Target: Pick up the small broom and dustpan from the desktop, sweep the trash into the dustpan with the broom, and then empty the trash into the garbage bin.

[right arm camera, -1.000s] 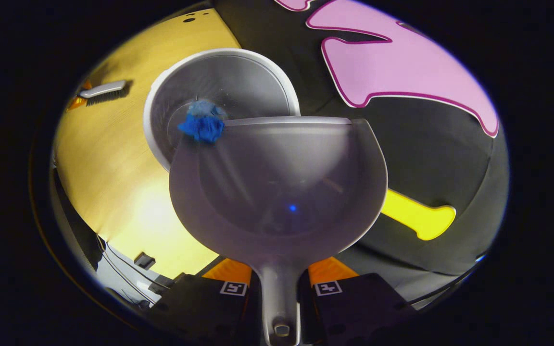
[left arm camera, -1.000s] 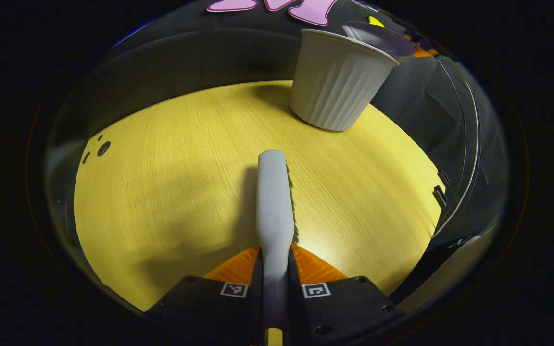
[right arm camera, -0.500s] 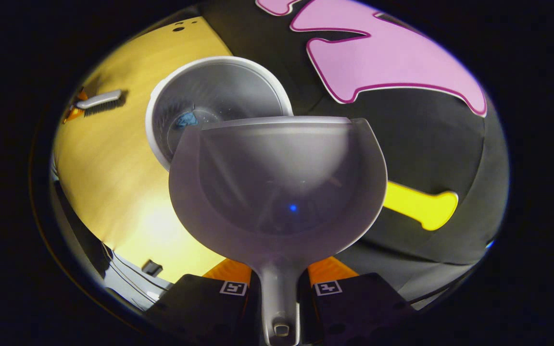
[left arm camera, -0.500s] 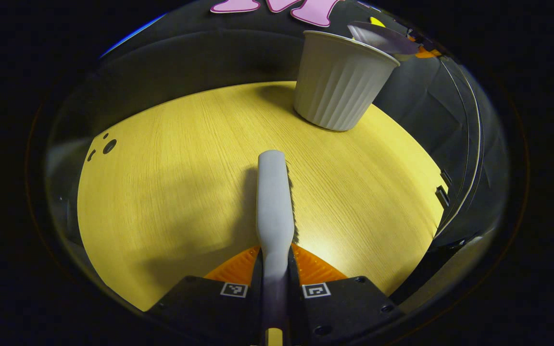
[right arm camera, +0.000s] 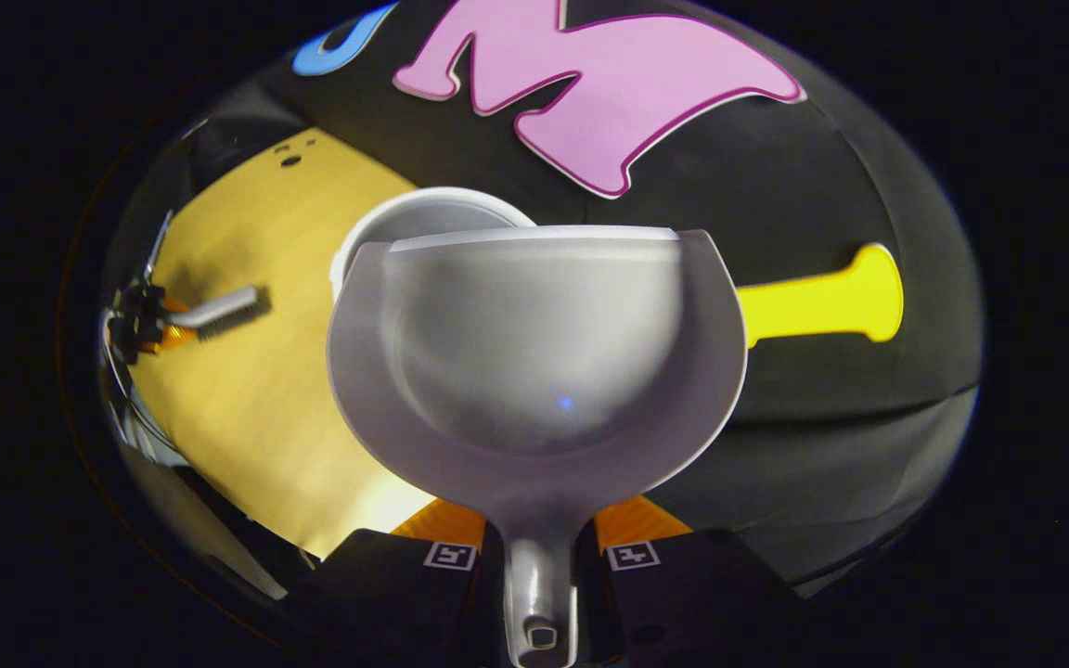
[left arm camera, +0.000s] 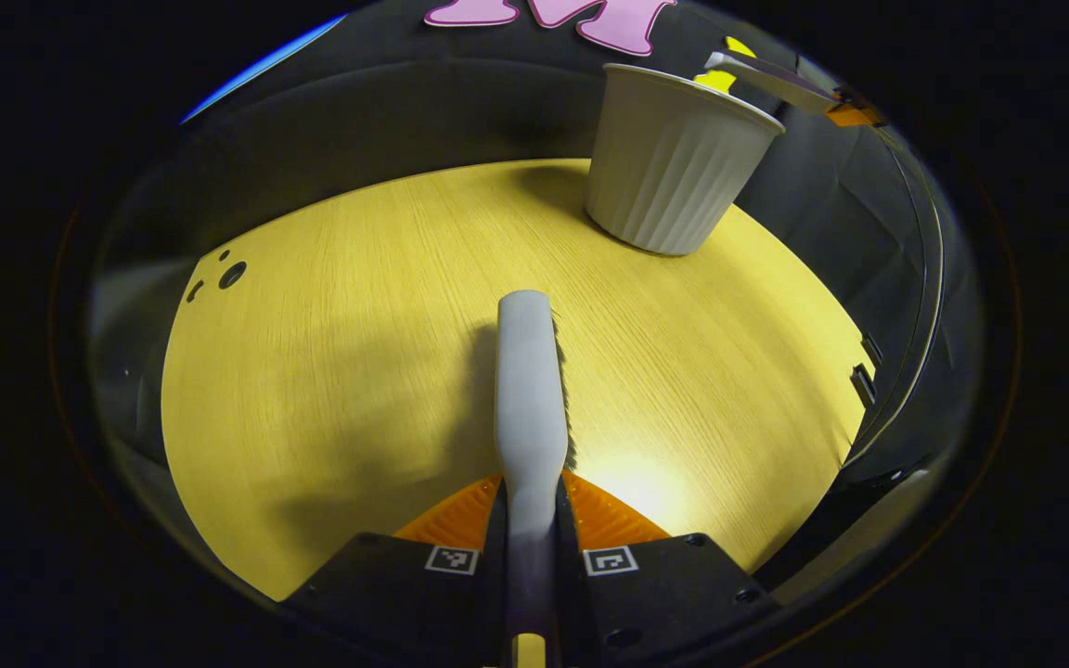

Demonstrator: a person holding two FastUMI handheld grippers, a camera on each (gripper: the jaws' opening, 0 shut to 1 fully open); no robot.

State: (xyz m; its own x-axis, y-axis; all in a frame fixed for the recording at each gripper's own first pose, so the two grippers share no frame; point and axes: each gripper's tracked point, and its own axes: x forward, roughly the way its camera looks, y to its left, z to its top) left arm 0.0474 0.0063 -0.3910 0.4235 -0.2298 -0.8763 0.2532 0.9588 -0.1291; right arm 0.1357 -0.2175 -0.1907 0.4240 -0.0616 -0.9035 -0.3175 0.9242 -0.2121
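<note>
Yellow wood-grain table (left arm camera: 330, 371), black cloth booth wall behind it. White ribbed garbage bin (left arm camera: 674, 167) stands upright at the table's far edge, against the wall. Left claw (left arm camera: 529, 520) clamps the grey broom (left arm camera: 529, 380) by its handle; the broom's long axis runs straight forward from the claw toward the bin's side of the table, bristles along its right edge, head low over the table, well short of the bin. Right claw (right arm camera: 539, 538) grips the grey dustpan (right arm camera: 534, 362) by its stem; the pan's open front edge points away, toward the bin (right arm camera: 423, 218), whose rim shows just behind it. Dustpan bowl looks empty.
</note>
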